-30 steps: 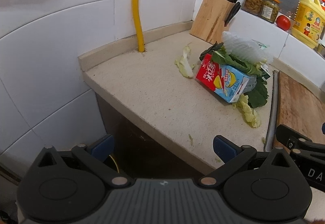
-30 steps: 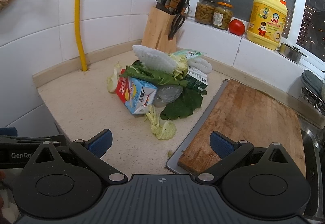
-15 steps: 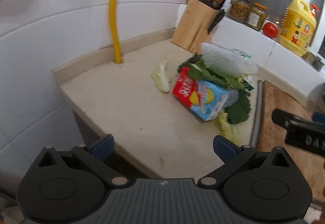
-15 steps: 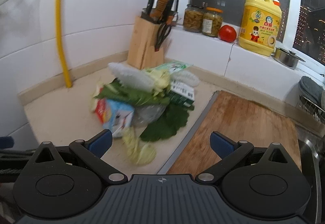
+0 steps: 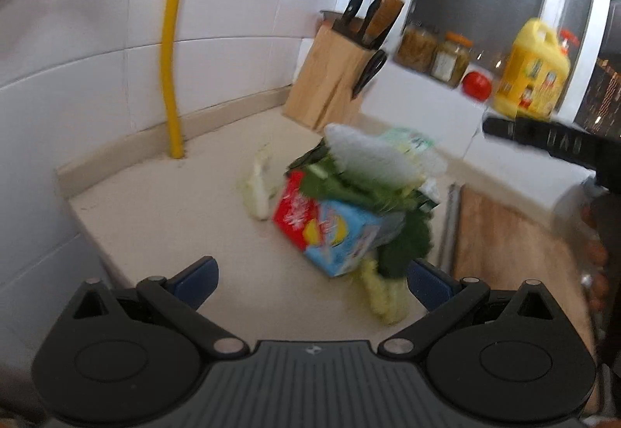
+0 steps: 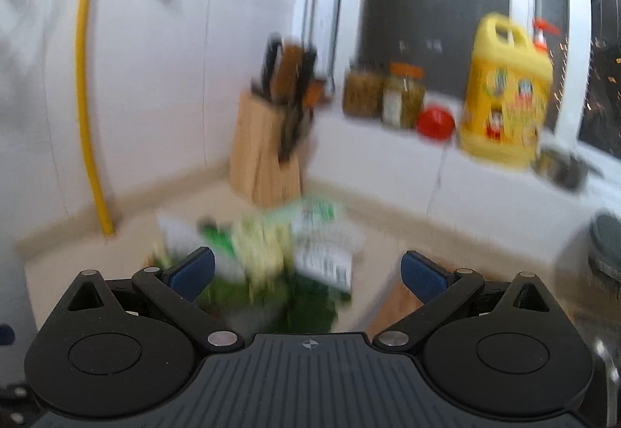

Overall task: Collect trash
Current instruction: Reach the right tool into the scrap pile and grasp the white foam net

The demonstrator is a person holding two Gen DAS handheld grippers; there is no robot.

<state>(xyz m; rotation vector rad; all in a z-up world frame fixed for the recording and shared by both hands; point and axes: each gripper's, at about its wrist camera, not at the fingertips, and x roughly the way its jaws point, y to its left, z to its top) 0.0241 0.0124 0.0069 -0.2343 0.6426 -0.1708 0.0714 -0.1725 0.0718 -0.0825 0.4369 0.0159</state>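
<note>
Speckled beige bench (image 5: 163,202): glossy boxy carton (image 5: 330,230) under limp crinkled leaves (image 5: 349,191), mid-bench. Your left hand-held gripper (image 5: 310,276) and right hand-held gripper (image 6: 306,268) gape wide, empty.

blurred labels, perhaps nothing legible

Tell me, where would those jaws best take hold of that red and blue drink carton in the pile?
Probably the drink carton by its red end, coming from the left. It lies tilted on the countertop, its red end sticking out bare, while green leaves drape over its top and far side. The left gripper, jaws open, already faces it across bare counter.
</note>
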